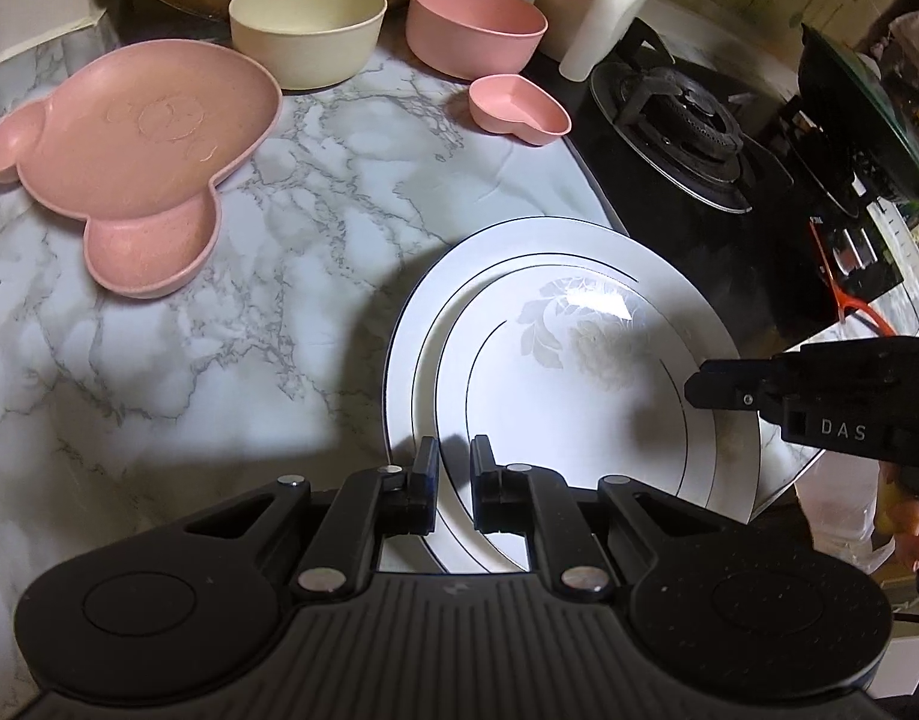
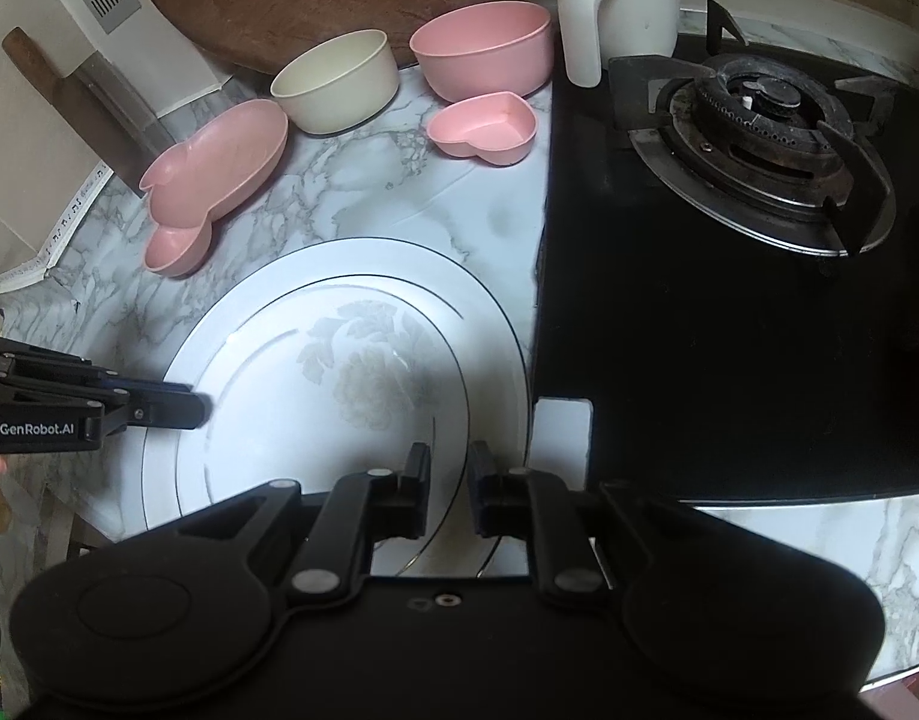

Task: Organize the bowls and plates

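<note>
My left gripper [image 1: 454, 468] pinches the near-left rim of the smaller white floral china plate [image 1: 579, 372]; my right gripper [image 2: 449, 474] clamps its opposite rim. It sits tilted on the larger white plate [image 1: 408, 354]. Next, I judge, lower it centred.
</note>
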The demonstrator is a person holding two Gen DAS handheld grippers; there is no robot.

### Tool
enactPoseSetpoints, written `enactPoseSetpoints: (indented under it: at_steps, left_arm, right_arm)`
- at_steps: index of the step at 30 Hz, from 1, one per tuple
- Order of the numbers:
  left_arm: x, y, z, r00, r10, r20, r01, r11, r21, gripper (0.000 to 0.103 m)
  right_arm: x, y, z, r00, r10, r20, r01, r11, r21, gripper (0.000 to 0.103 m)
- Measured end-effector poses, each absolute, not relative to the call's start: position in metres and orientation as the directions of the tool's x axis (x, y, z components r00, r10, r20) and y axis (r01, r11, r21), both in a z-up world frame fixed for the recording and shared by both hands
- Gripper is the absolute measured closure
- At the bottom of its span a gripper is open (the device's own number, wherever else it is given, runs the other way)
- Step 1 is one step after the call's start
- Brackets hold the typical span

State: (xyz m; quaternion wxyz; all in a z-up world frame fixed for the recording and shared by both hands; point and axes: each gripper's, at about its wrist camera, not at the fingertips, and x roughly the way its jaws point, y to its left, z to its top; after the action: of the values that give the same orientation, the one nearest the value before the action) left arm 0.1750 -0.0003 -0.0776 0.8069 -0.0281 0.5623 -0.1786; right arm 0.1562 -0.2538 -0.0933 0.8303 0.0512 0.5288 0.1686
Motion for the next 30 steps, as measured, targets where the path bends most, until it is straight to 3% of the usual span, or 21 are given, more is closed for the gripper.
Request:
enactPoseSetpoints:
  at_steps: [11, 17, 21, 30]
  left_arm:
    - [0.161, 0.011, -0.061, 0.377, -0.354, -0.856, 0.249, 0.929, -0.274, 0.094]
    - [0.141, 0.009, -0.048, 0.472, -0.315, -0.823, 0.246, 0.944, -0.221, 0.094]
    - [0.128, 0.007, -0.039, 0.521, -0.285, -0.805, 0.252, 0.952, -0.174, 0.094]
    - [0.099, 0.023, -0.021, 0.612, -0.241, -0.753, 0.215, 0.967, -0.135, 0.094]
  right_arm:
    - [0.147, -0.247, -0.078, 0.416, 0.319, -0.852, -0.258, 0.939, 0.226, 0.085]
    - [0.135, -0.235, -0.066, 0.453, 0.319, -0.833, -0.29, 0.936, 0.2, 0.082]
    - [0.125, -0.225, -0.054, 0.486, 0.324, -0.812, -0.318, 0.931, 0.181, 0.072]
    - [0.103, -0.193, -0.034, 0.545, 0.335, -0.769, -0.37, 0.919, 0.138, 0.062]
